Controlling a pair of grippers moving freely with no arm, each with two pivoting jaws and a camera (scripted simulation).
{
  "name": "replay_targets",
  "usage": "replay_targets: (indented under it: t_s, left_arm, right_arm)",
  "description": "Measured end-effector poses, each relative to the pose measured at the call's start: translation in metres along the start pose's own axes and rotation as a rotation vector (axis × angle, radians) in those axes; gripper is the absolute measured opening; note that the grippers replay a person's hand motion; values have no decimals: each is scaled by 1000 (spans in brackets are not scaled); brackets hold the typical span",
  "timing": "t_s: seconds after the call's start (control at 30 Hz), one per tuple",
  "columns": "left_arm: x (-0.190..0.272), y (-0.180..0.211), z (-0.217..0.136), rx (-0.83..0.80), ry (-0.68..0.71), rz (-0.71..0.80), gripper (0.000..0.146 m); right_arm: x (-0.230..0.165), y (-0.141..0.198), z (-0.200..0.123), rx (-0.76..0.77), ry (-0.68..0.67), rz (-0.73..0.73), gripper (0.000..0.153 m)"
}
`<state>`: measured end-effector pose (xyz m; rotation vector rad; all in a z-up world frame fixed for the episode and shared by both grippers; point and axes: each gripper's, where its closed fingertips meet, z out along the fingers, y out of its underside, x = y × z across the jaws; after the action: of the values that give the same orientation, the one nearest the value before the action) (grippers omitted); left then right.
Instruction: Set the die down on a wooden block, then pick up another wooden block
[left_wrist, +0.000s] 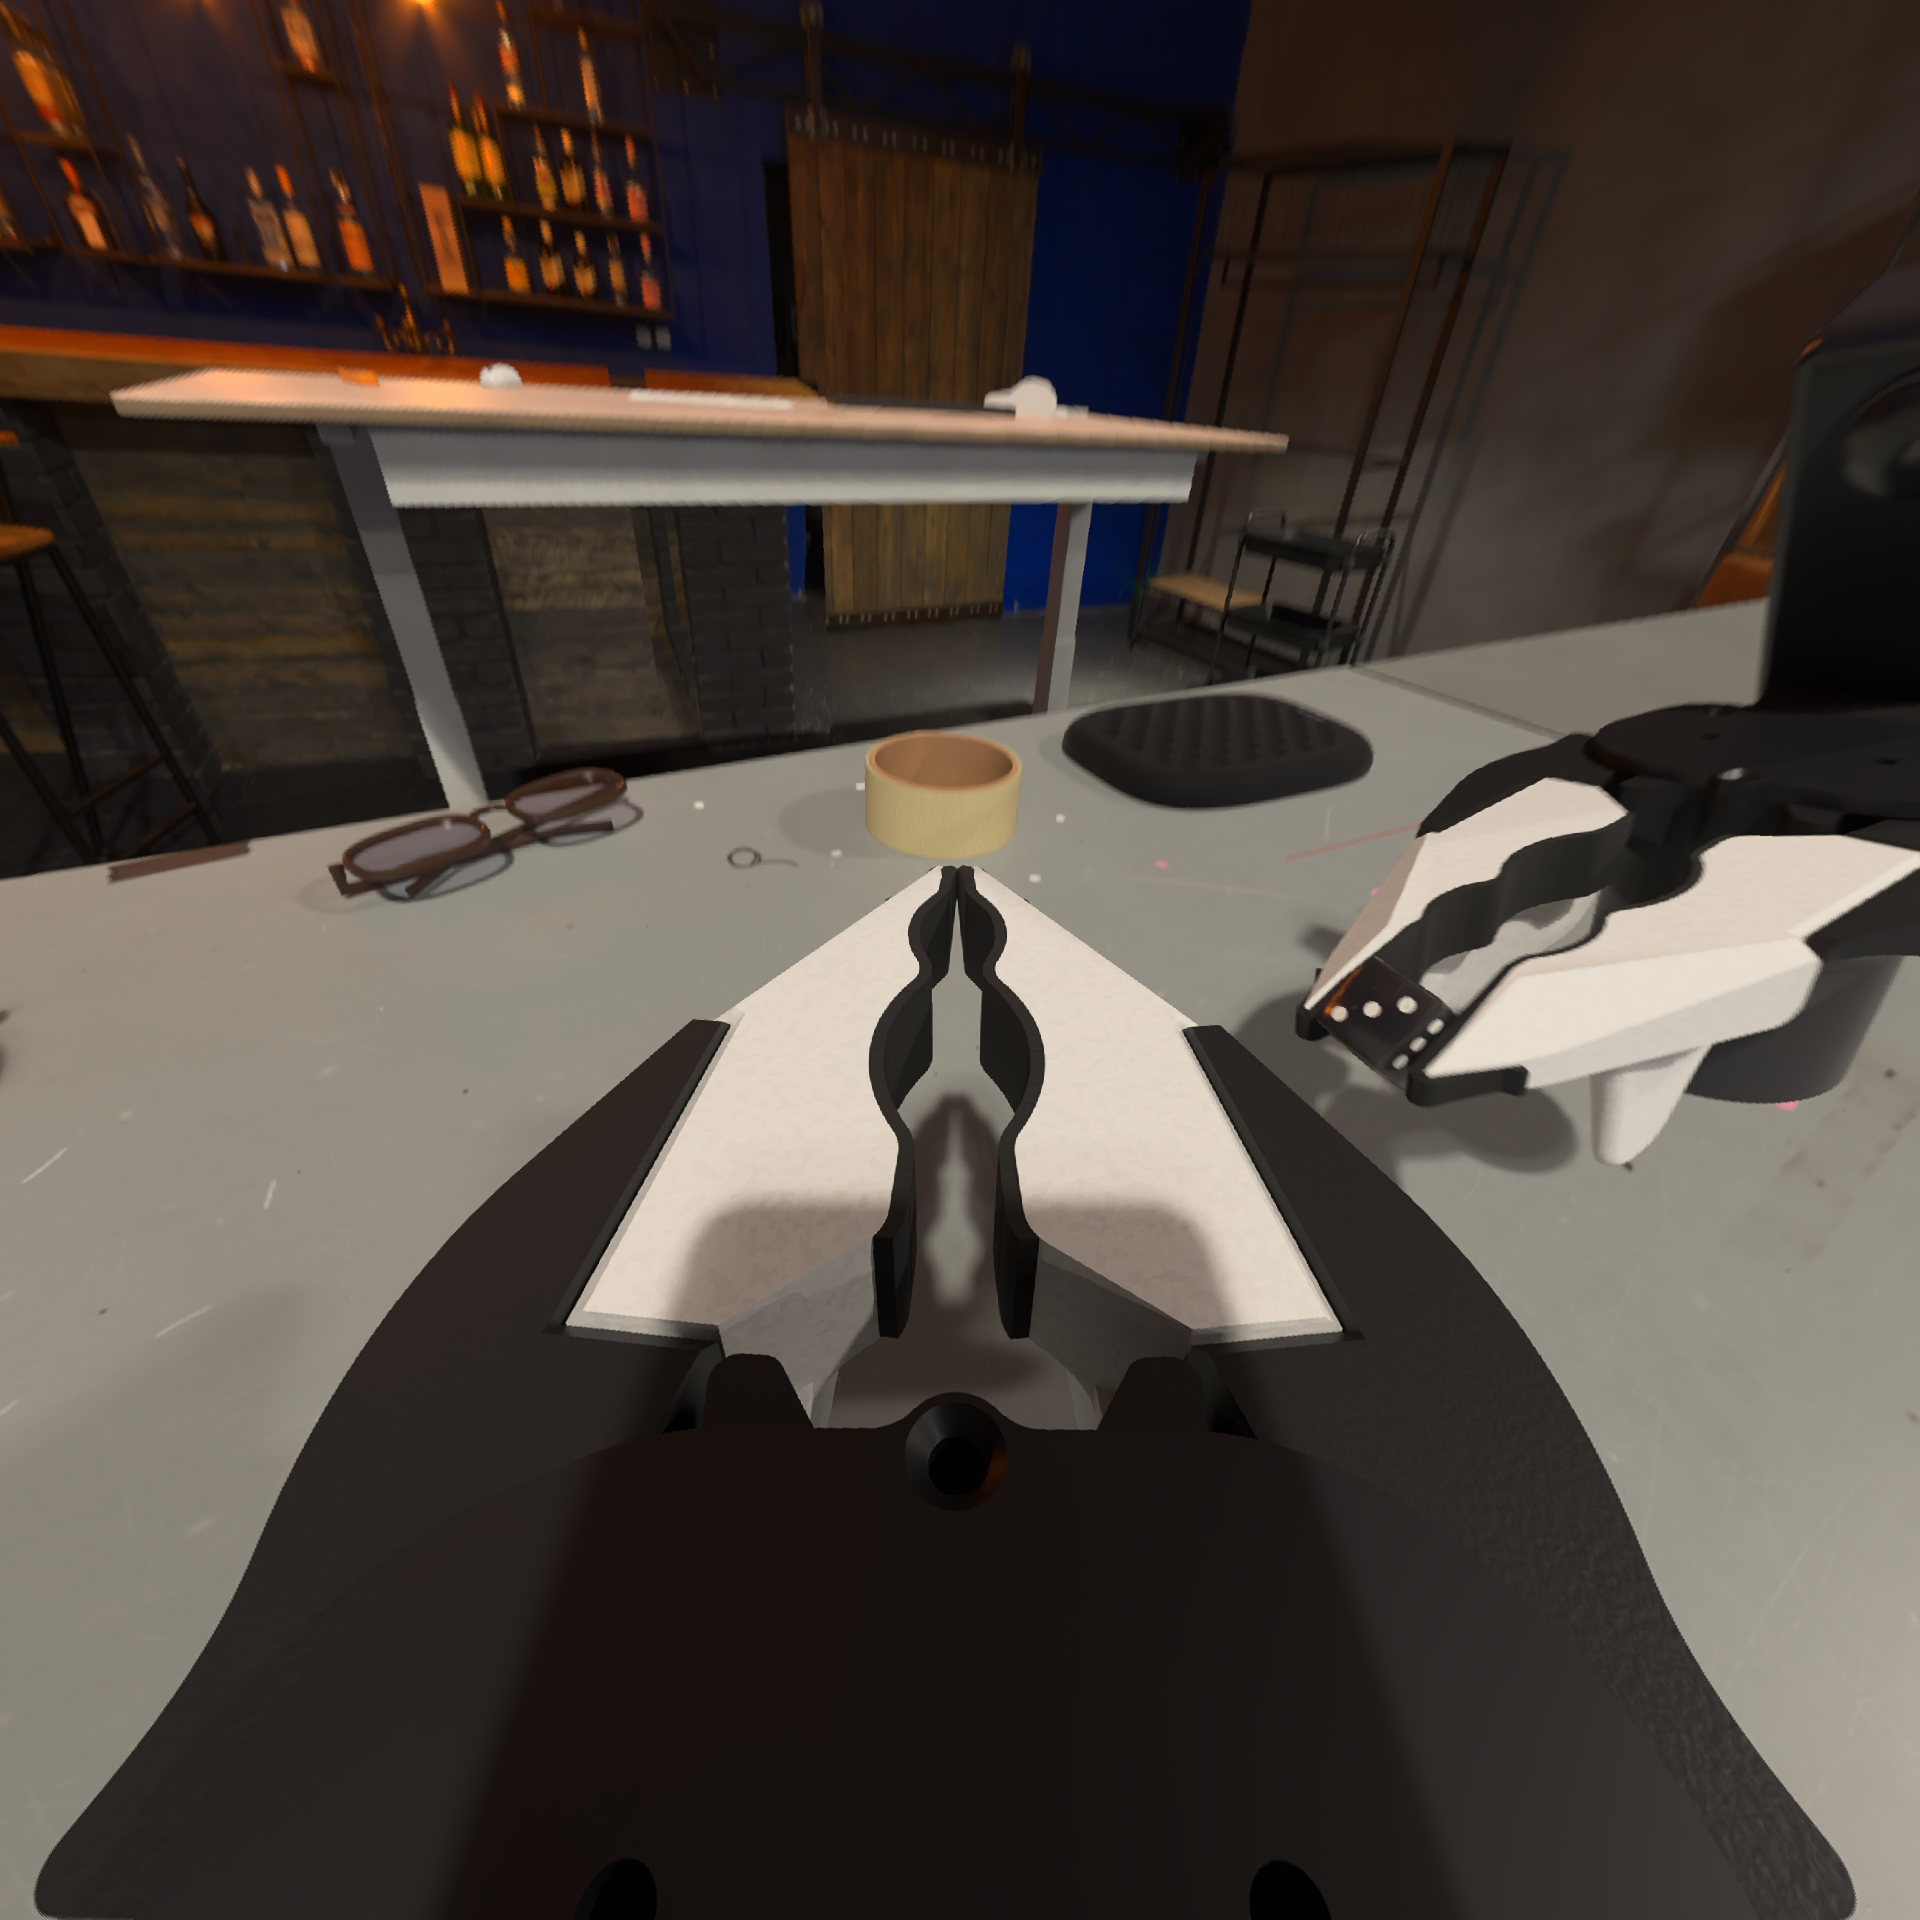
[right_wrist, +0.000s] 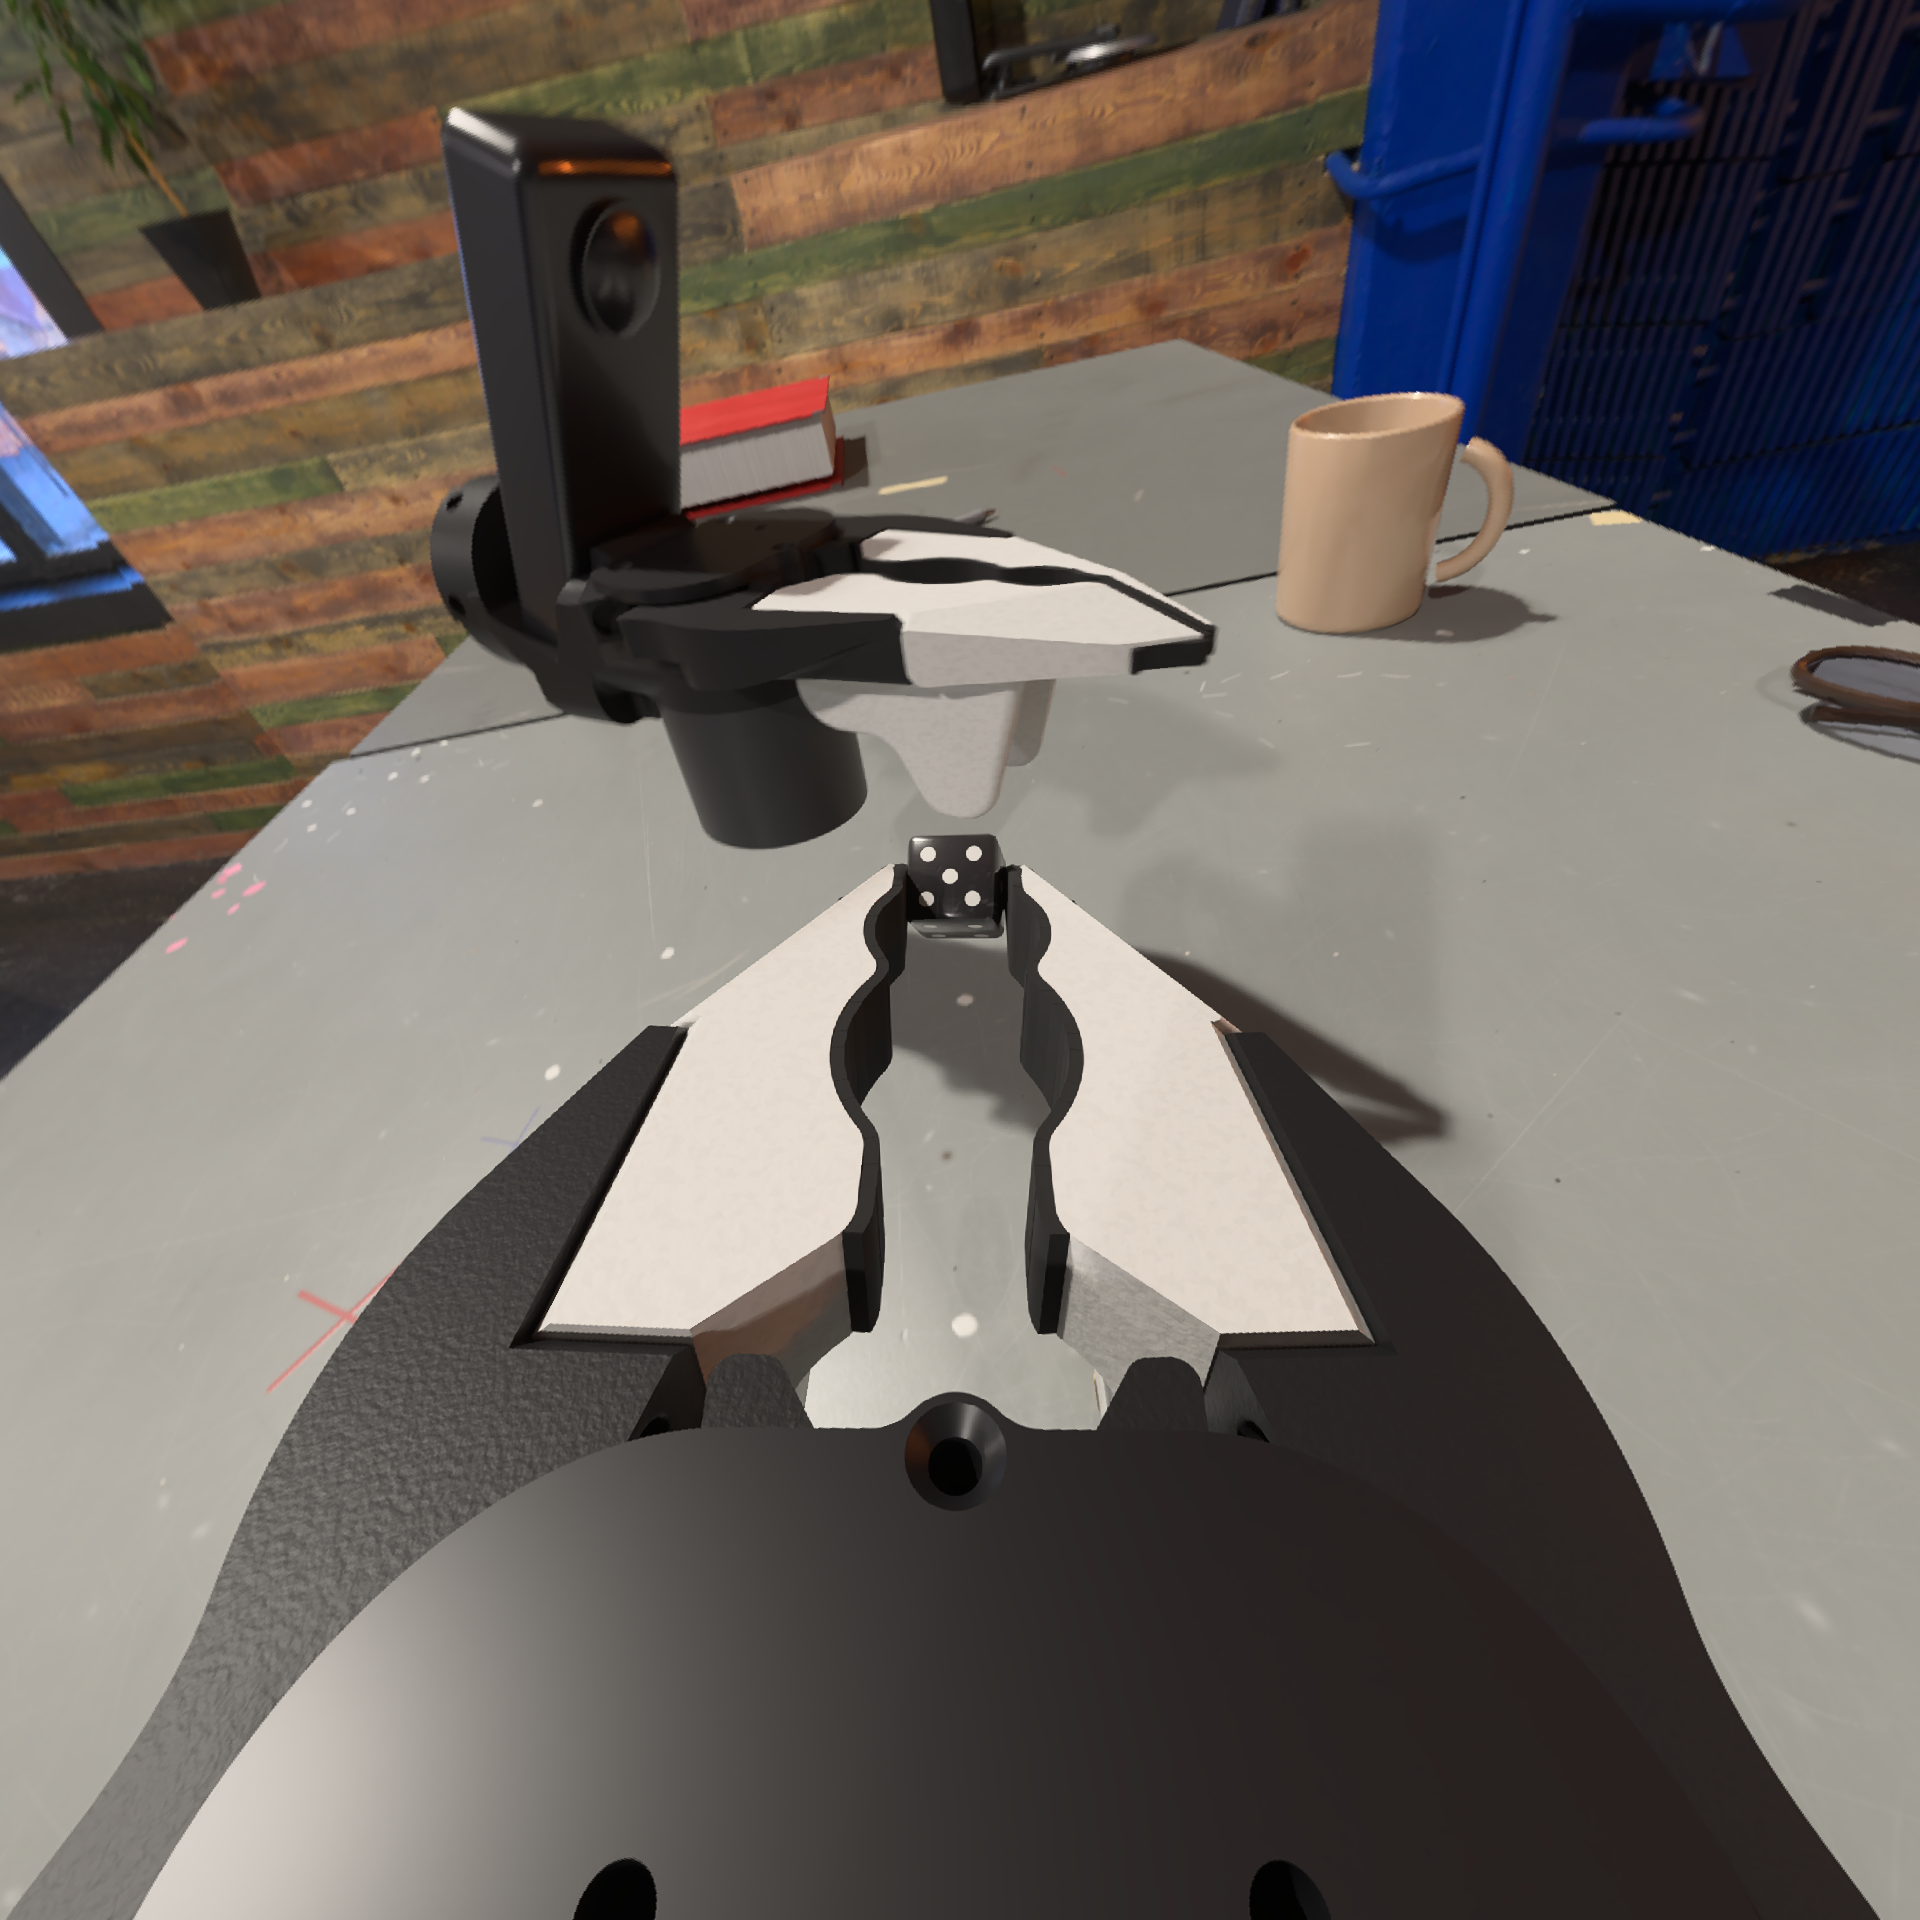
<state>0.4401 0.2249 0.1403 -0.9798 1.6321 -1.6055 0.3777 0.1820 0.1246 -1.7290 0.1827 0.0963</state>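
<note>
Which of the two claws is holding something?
The right gripper: a black die with white dots is pinched between its fingertips. The left gripper is shut with nothing between its tips, pointing toward a roll of tape.

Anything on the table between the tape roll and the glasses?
Only a small wire ring lies between the tape roll and the glasses; otherwise bare table, left wrist view.

Black die (right_wrist: 951, 886), white dots
</note>
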Motion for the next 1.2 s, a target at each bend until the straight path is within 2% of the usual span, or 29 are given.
replay_targets:
  t_s: [0.17, 0.3, 0.5, 0.7, 0.8, 0.87, 0.93, 1.0, 1.13, 1.2]
  left_arm:
    - [3, 19, 9, -109, -10, 57, 0]
    - [1, 20, 9, -120, -19, 59, 0]
    - [1, 16, 6, -96, -19, 48, 0]
    - [8, 11, 5, -66, 21, 48, 1]
    - [-1, 3, 2, -26, -36, 18, 9]
    - [-5, -2, -1, 9, -61, 1, 13]
    - [0, -10, -3, 55, -16, -30, 17]
    - [15, -20, -7, 113, 92, -68, 18]
    - [56, -40, -21, 223, 407, -161, 18]
    - [68, -50, -30, 283, 501, -198, 18]
  right_arm:
    - [-9, 13, 1, -23, -33, 10, 18]
    - [-6, 36, 9, -150, 41, -109, 18]
    - [-16, 49, 17, -214, 27, -191, 18]
    - [-10, 46, 14, -192, 38, -132, 18]
    - [-9, 38, 11, -134, 11, -61, 18]
    - [-10, 29, 7, -74, -36, 6, 18]
    - [-15, 15, 1, 14, -120, 93, 18]
    - [-23, -2, -9, 125, -242, 192, 18]
    - [-34, -33, -31, 298, -485, 385, 18]
    - [-39, -45, -42, 370, -617, 487, 18]
